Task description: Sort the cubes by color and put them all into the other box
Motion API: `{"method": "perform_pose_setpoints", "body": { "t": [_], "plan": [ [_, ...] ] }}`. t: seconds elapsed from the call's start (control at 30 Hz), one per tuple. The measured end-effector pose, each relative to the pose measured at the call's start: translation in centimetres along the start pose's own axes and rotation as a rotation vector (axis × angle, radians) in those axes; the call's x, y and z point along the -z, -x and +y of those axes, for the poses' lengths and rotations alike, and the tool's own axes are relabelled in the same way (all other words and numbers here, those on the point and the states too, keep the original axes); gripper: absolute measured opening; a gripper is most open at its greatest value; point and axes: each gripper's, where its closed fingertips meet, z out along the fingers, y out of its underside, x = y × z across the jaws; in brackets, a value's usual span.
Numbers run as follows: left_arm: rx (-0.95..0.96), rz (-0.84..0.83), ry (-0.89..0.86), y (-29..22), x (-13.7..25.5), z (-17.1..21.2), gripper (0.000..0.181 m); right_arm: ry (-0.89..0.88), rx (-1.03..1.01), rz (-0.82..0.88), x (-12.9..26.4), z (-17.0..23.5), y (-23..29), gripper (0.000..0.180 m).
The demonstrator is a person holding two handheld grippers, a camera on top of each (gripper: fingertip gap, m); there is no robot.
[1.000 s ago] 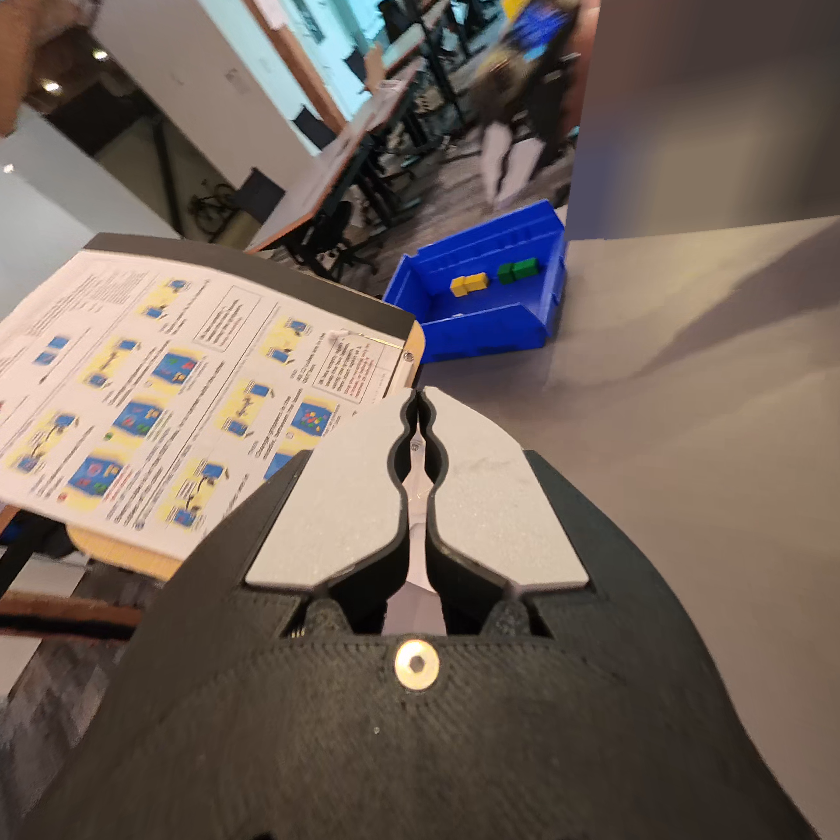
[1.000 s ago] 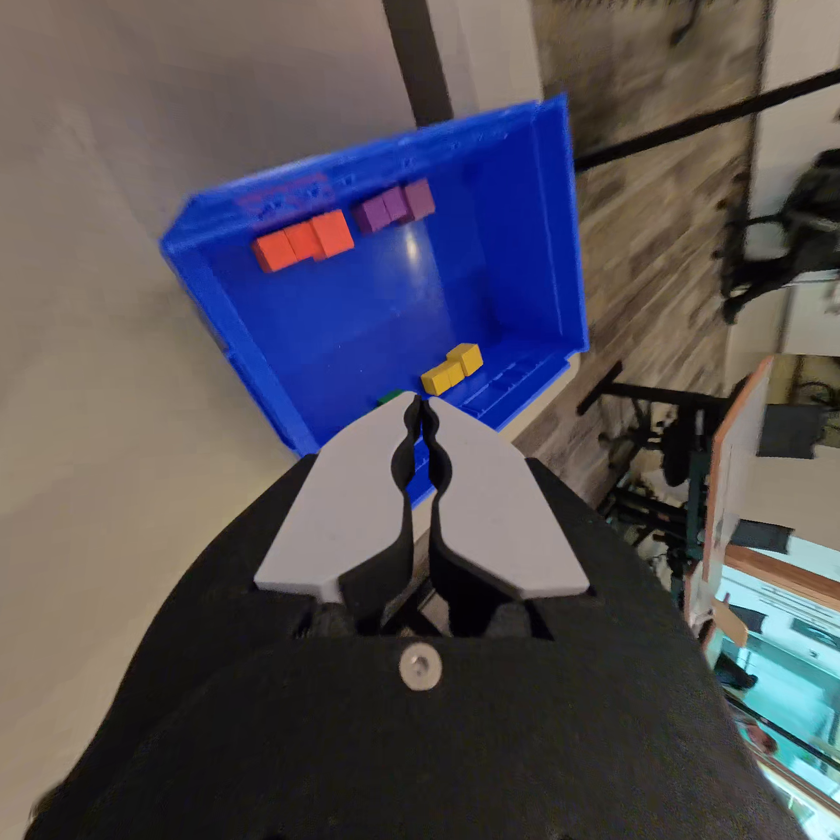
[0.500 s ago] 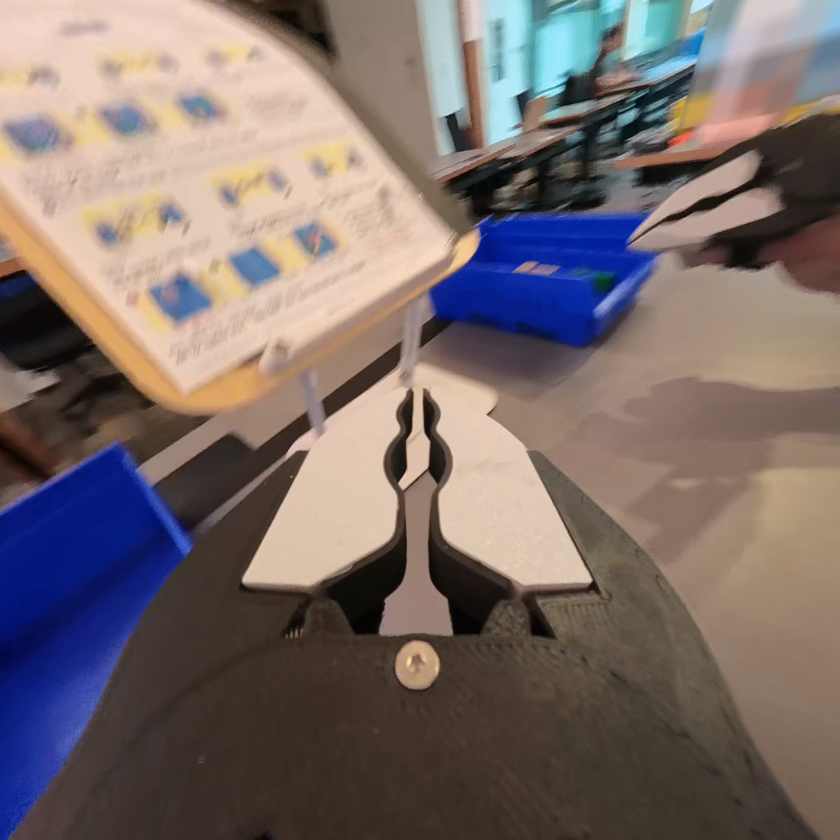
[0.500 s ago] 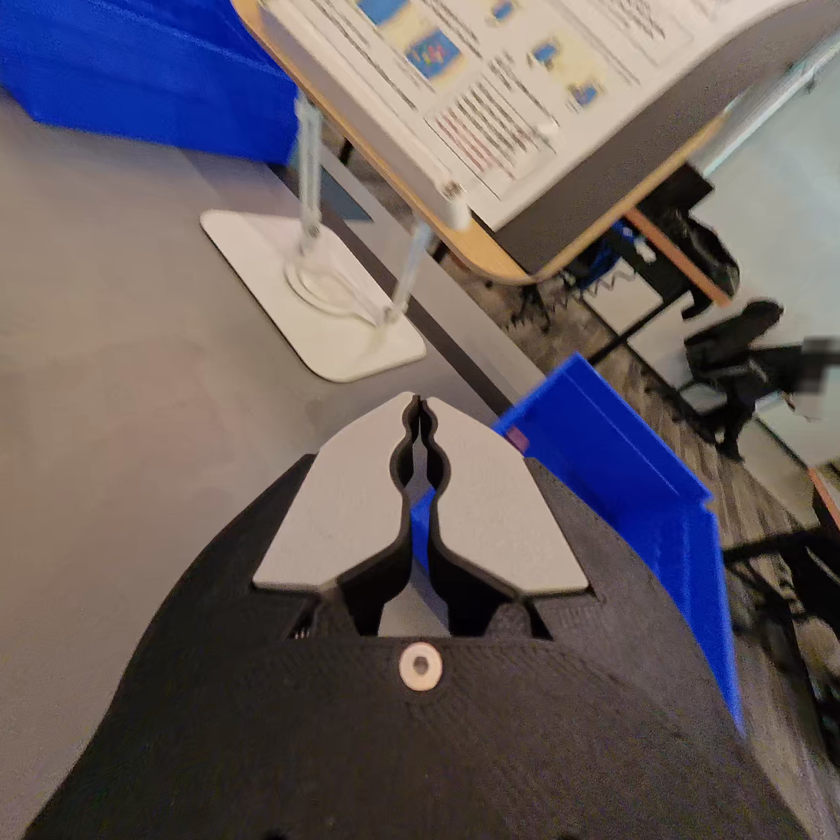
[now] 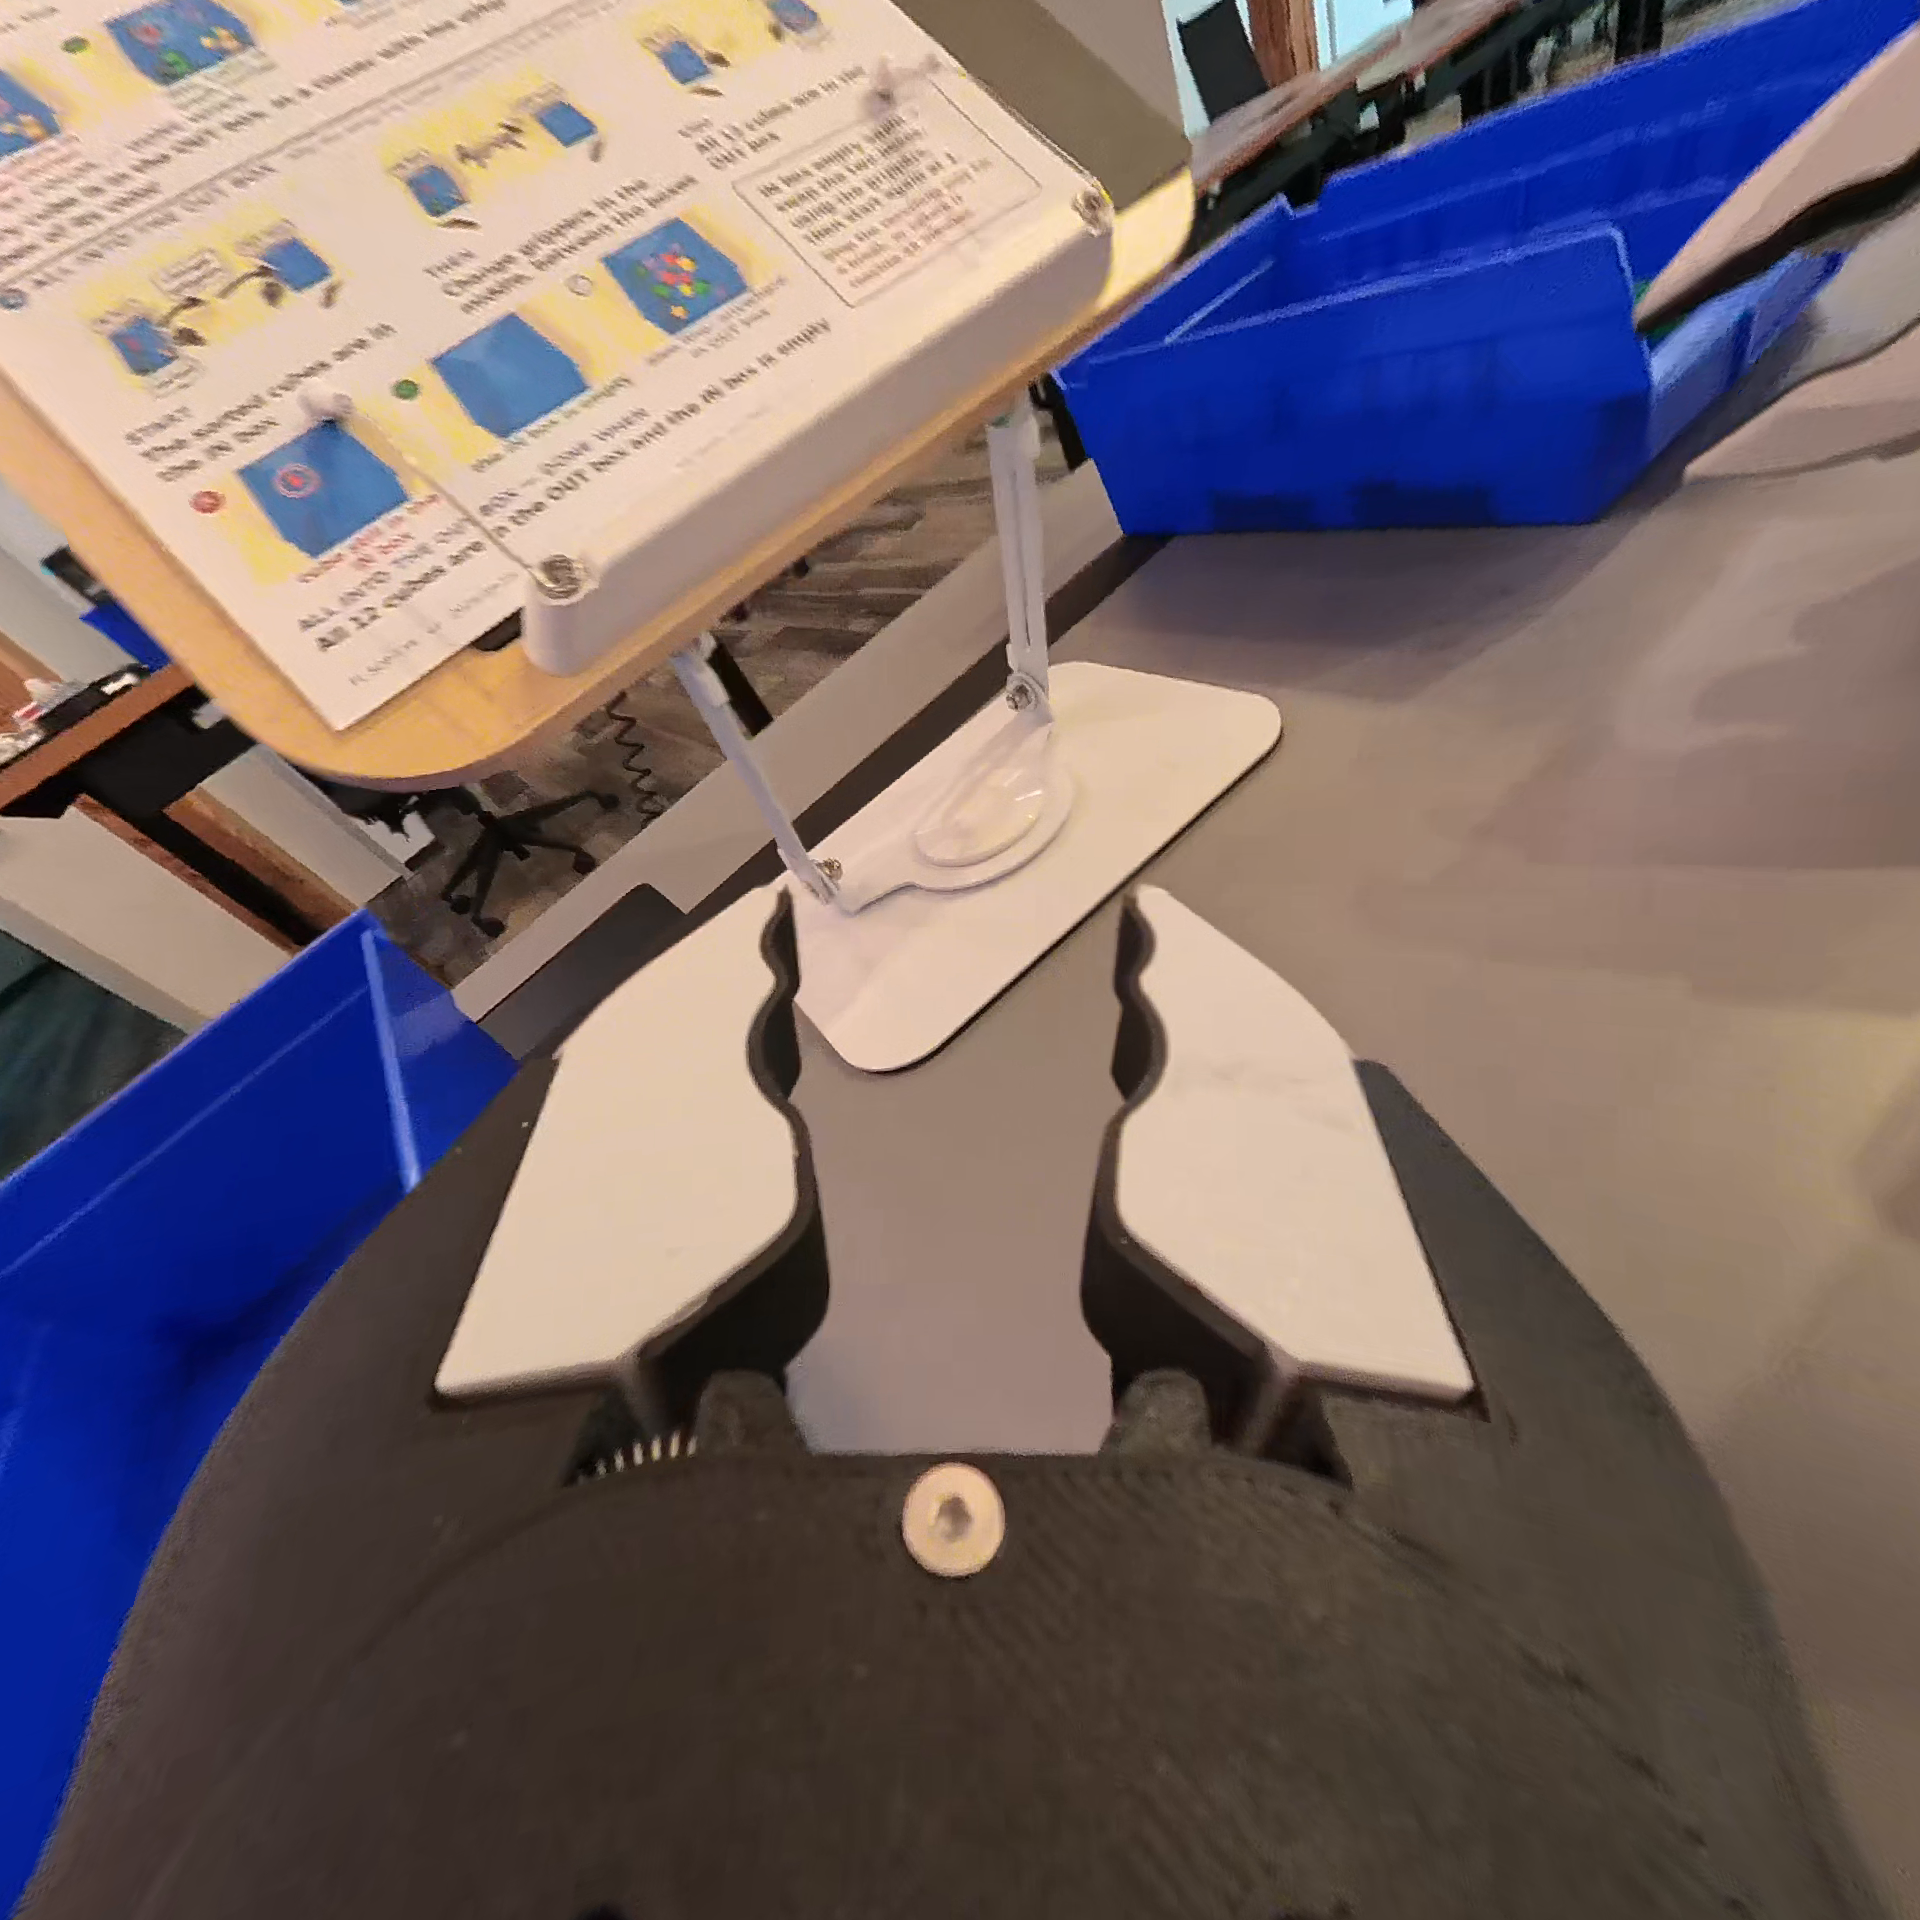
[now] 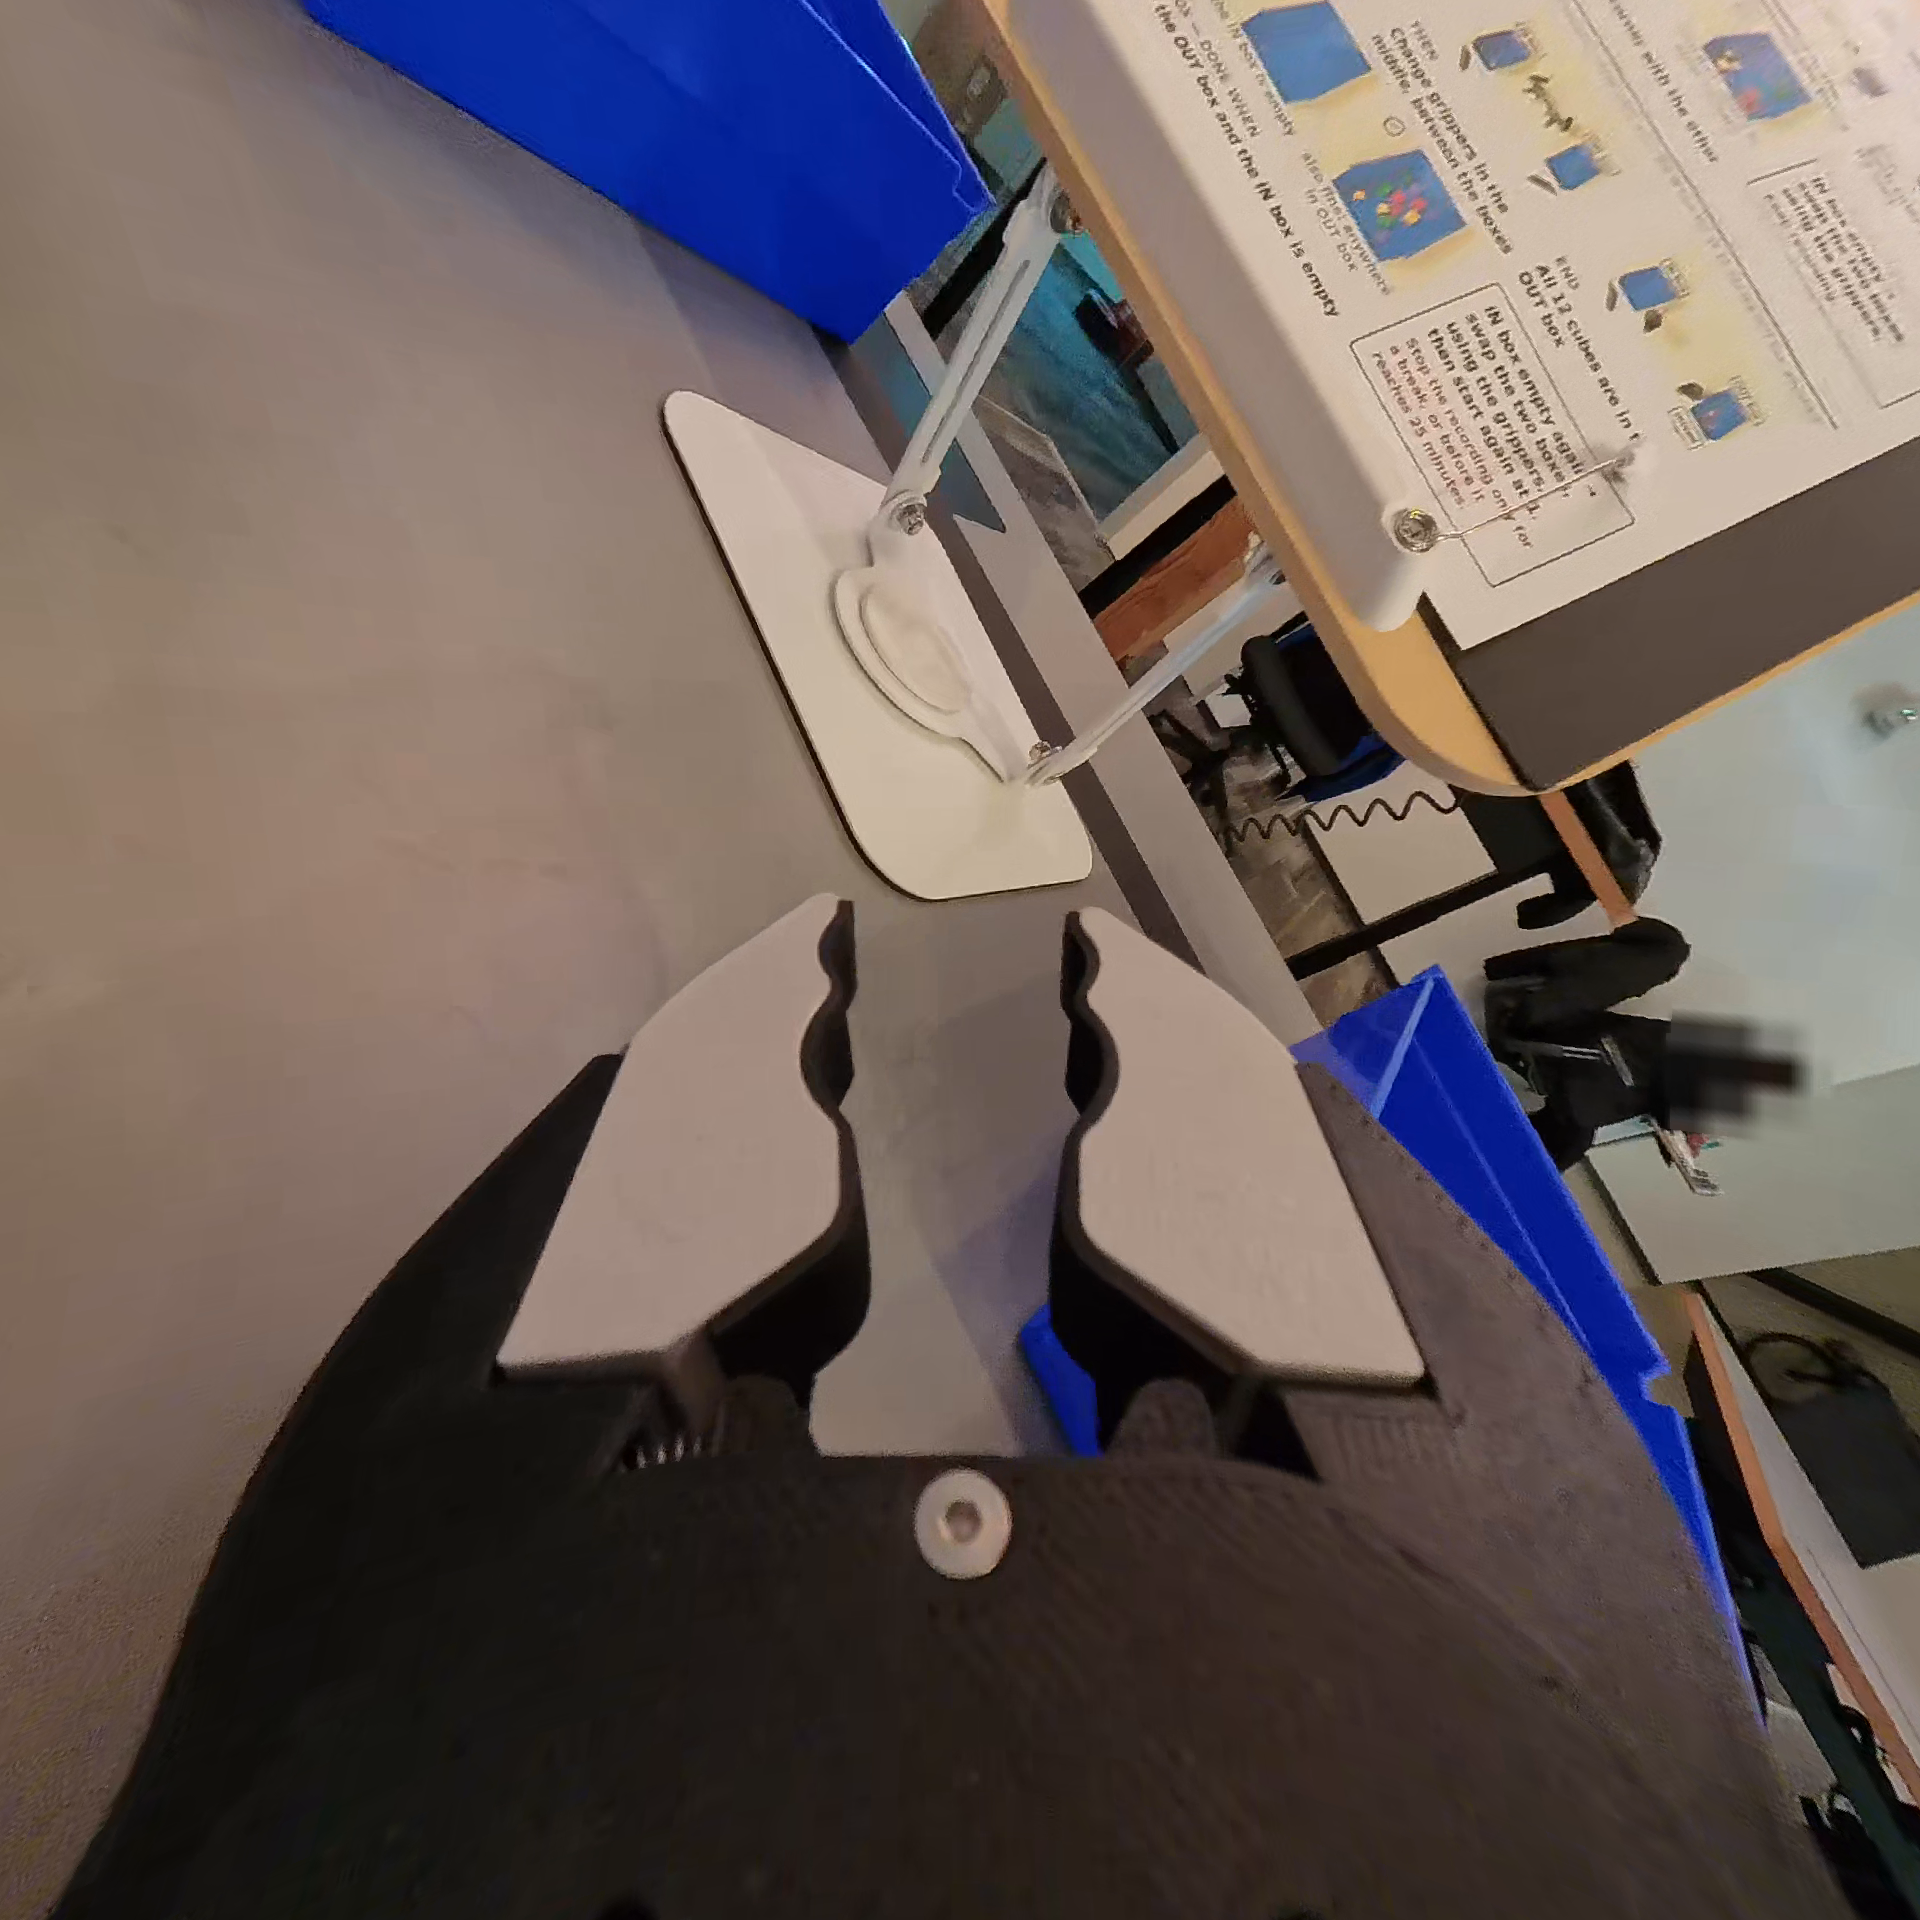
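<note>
Cubes cannot be made out in either view; only the two glossy blue plastic boxes show. In the left wrist view one blue box [image 5: 1382,405] sits far right on the grey table [image 5: 1558,831], its inside hidden behind its wall, and the other blue box [image 5: 156,1195] stands just beside the left gripper [image 5: 951,935], whose grey fingers are spread with nothing between them. The right gripper [image 6: 951,935] is likewise spread and empty, pointing toward the white stand base [image 6: 831,623] under the instruction sheet [image 6: 1558,260]
</note>
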Motion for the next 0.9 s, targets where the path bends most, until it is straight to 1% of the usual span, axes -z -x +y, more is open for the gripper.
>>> {"method": "perform_pose_setpoints", "body": {
  "t": [0.03,0.13,0.3,0.37,0.47,0.57,0.63,0.77,0.9],
  "plan": [
    [-0.022,-0.001,0.015,-0.4,-0.3,0.2,0.06,-0.005,0.005,0.009,0.0,0.0,-0.1,0.043],
    [-0.074,-0.004,0.038,-1.2,-0.7,0.4,0.068,-0.041,0.012,0.025,0.3,-0.6,-0.3,0.05],
    [-0.094,0.002,0.045,-1.6,-0.9,0.6,0.071,-0.071,0.008,0.063,0.7,-0.8,-1.2,0.06],
    [-0.09,0.018,0.043,-2.0,-1.0,0.6,0.069,-0.07,0.005,0.074,0.8,-0.4,-1.5,0.062],
    [-0.095,0.042,0.041,-2.8,-1.1,0.6,0.056,-0.064,0.004,0.086,0.9,-0.1,-1.8,0.06],
    [-0.103,0.054,0.042,-3.2,-1.1,0.6,0.049,-0.056,0.017,0.1,0.8,0.1,-2.0,0.06],
    [-0.092,0.068,0.036,-3.2,-1.0,0.6,0.049,-0.06,0.016,0.105,0.7,-0.1,-2.0,0.063],
    [-0.072,0.07,0.049,-2.8,-1.0,1.2,0.058,-0.04,0.049,0.106,0.0,0.2,-1.7,0.064],
    [-0.045,0.068,0.045,-2.3,-0.9,1.4,0.06,-0.043,0.042,0.108,-0.1,0.2,-1.8,0.064]
  ]
}}
